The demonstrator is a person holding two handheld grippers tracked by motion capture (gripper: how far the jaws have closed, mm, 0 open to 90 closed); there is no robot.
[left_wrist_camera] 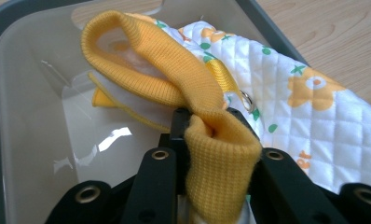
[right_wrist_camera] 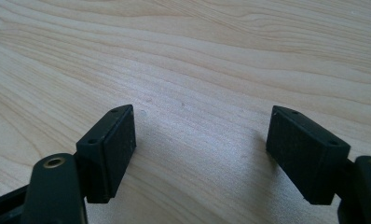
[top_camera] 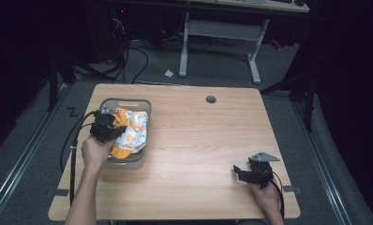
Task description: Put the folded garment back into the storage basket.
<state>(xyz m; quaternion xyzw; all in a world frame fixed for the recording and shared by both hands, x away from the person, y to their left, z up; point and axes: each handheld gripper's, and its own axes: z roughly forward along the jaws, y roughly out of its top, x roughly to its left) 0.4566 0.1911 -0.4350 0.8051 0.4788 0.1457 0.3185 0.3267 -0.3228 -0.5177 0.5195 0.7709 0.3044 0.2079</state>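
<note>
The wooden bench (top_camera: 198, 154) carries a grey plastic bin (top_camera: 142, 104) on its left side, about midway between the near and far edges, and the rest of the surface is bare apart from a small round cable hole (top_camera: 211, 99) toward the far edge. Inside the bin lies a quilted white garment (top_camera: 134, 133) printed with orange flowers and trimmed in yellow ribbed knit; part of it rides up against the bin's right wall. The left gripper (top_camera: 110, 123) reaches into the bin from the near-left side, and its view shows the jaws clamped tight on a bunched fold of the yellow ribbed cuff (left_wrist_camera: 221, 168), with a small metal snap (left_wrist_camera: 247, 100) just beyond the pinch. The right gripper (top_camera: 239, 172) rests low over bare wood at the near right, well apart from the bin, its jaws spread wide with nothing between them. The step in hand appears to be settling the garment into the bin. To do it well, the left gripper should carry the cuff down toward the bin's floor before letting go, so the knit does not spring back over the rim, and should release cleanly, since ribbing could snag on a pad.
</note>
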